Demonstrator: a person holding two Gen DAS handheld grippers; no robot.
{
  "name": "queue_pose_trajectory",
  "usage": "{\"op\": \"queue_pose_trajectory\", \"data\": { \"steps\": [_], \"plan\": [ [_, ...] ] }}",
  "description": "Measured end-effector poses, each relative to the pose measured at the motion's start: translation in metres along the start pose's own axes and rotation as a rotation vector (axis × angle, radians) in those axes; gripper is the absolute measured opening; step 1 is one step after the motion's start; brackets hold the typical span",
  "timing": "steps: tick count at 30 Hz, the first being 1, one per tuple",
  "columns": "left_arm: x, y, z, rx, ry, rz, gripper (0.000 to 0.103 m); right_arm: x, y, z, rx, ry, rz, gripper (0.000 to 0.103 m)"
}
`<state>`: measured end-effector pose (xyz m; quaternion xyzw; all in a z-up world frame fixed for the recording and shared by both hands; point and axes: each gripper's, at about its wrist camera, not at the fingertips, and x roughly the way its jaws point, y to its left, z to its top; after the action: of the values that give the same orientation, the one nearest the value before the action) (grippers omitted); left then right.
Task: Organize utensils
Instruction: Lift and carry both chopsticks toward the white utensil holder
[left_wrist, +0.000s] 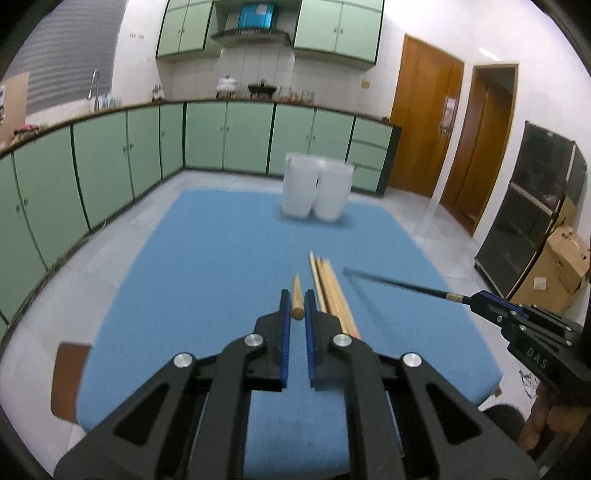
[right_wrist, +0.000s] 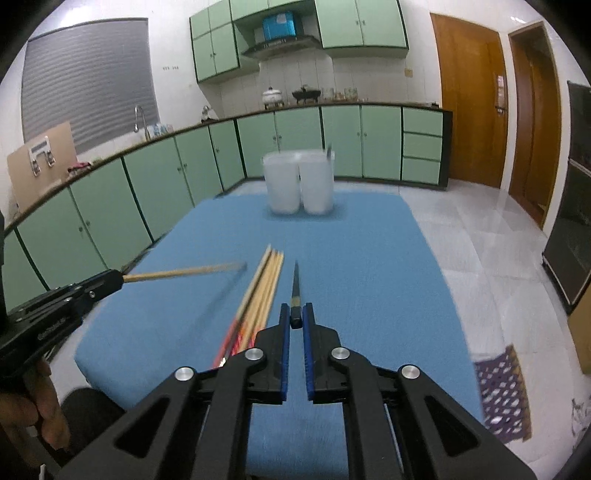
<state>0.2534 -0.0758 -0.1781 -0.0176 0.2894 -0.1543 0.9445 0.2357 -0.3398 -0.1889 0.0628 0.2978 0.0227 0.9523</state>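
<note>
Wooden chopstick (left_wrist: 296, 297): clamped between the pads of the left gripper (left_wrist: 297, 308), tip pointed ahead, lifted off the mat; seen side-on from the right wrist (right_wrist: 184, 272).
Black chopstick (right_wrist: 296, 291): clamped between the pads of the right gripper (right_wrist: 296, 317), tip ahead, also clear of the mat; seen from the left wrist (left_wrist: 395, 283) stretched out leftward from that gripper (left_wrist: 476, 299).
Bundle (left_wrist: 330, 291): several wooden chopsticks lay side by side on the mat, between the two grippers, red ends toward the cameras (right_wrist: 258, 291).
Cups (right_wrist: 298, 182): two frosted white ones stood touching at the far end of the mat, well apart from the bundle; a dark stick rose from the right one (right_wrist: 328, 150).
Mat (left_wrist: 221, 258): blue, spread over the table.
Surround: green cabinets (left_wrist: 110, 155) along the wall, brown doors (right_wrist: 469, 103) to the right.
</note>
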Motion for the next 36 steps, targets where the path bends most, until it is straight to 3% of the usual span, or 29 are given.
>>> {"op": "queue_pose_trajectory", "data": {
  "steps": [6,19,29,36],
  "plan": [
    [0.003,-0.003,0.04,0.039,-0.02,-0.024,0.006,0.0,0.008,0.05,-0.085,0.002,0.008,0.006],
    [0.038,-0.01,0.125,0.151,0.007,-0.076,0.006,0.046,0.01,0.144,-0.165,0.15,0.064,0.006],
    [0.054,-0.023,0.189,0.196,-0.047,-0.082,0.006,0.052,0.017,0.205,-0.205,0.148,0.06,0.006],
    [0.08,-0.028,0.261,0.159,-0.101,-0.078,0.006,0.067,0.013,0.271,-0.165,0.11,0.05,0.006]
  ]
}}
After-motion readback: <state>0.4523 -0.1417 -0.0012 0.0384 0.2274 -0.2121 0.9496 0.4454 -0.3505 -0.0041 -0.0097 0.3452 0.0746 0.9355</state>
